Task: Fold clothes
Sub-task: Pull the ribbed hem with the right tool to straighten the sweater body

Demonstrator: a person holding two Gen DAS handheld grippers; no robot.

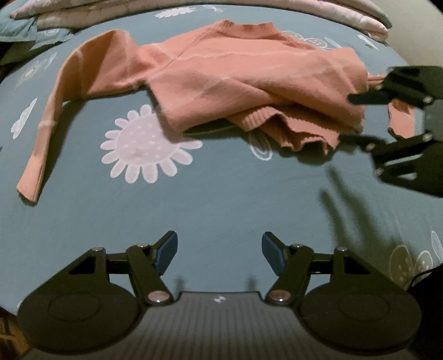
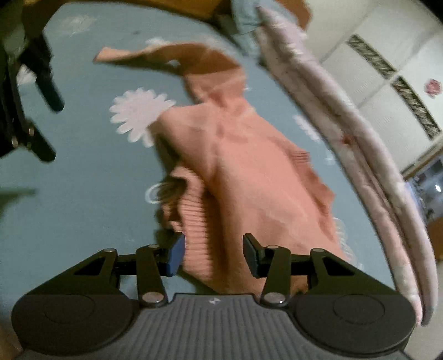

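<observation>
A salmon-pink sweater [image 1: 235,74] lies on a teal bed sheet [image 1: 221,199] printed with white flowers. One long sleeve [image 1: 47,121] stretches out to the left, and the ribbed hem [image 1: 257,119] is turned over onto the body. My left gripper [image 1: 220,249] hovers open over bare sheet in front of the sweater, holding nothing. My right gripper [image 1: 355,119] is at the sweater's right side. In the blurred right wrist view the right gripper [image 2: 213,241] stands open, with the sweater [image 2: 249,171] and its ribbed hem [image 2: 193,216] in the gap; the pads do not press on it.
A folded pale pink quilt [image 1: 360,19] runs along the bed's far edge, and the same quilt [image 2: 360,155] shows in the right wrist view. A teal pillow [image 1: 16,30] sits at the back left. A white panelled wall [image 2: 387,69] rises beyond. My left gripper [image 2: 49,124] shows at the upper left.
</observation>
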